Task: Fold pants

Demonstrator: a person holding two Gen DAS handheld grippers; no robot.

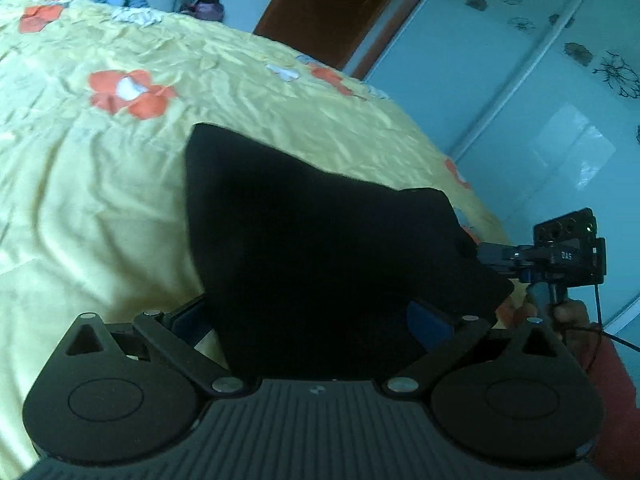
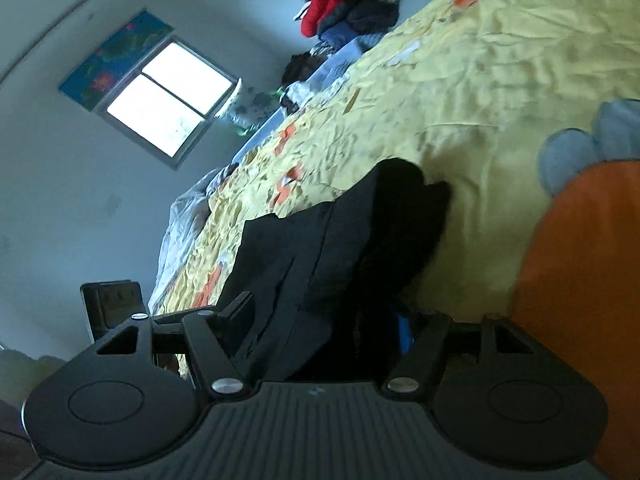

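Black pants (image 1: 304, 240) hang over a yellow flowered bedspread (image 1: 100, 184). My left gripper (image 1: 312, 320) is shut on one edge of the pants, and the cloth hides its fingertips. My right gripper (image 1: 480, 256) shows at the right in the left wrist view, pinching the other end of the pants. In the right wrist view the pants (image 2: 320, 264) run from my right gripper (image 2: 324, 328) out onto the bedspread (image 2: 480, 100), folded on themselves. The left gripper's body (image 2: 112, 304) shows at lower left there.
A heap of clothes (image 2: 352, 4) lies at the bed's far side. A wardrobe with glossy pale doors (image 1: 540, 92) and a brown door (image 1: 332, 4) stand beyond the bed. A window (image 2: 168, 96) is in the wall. An orange sleeve (image 2: 580, 288) is at the right.
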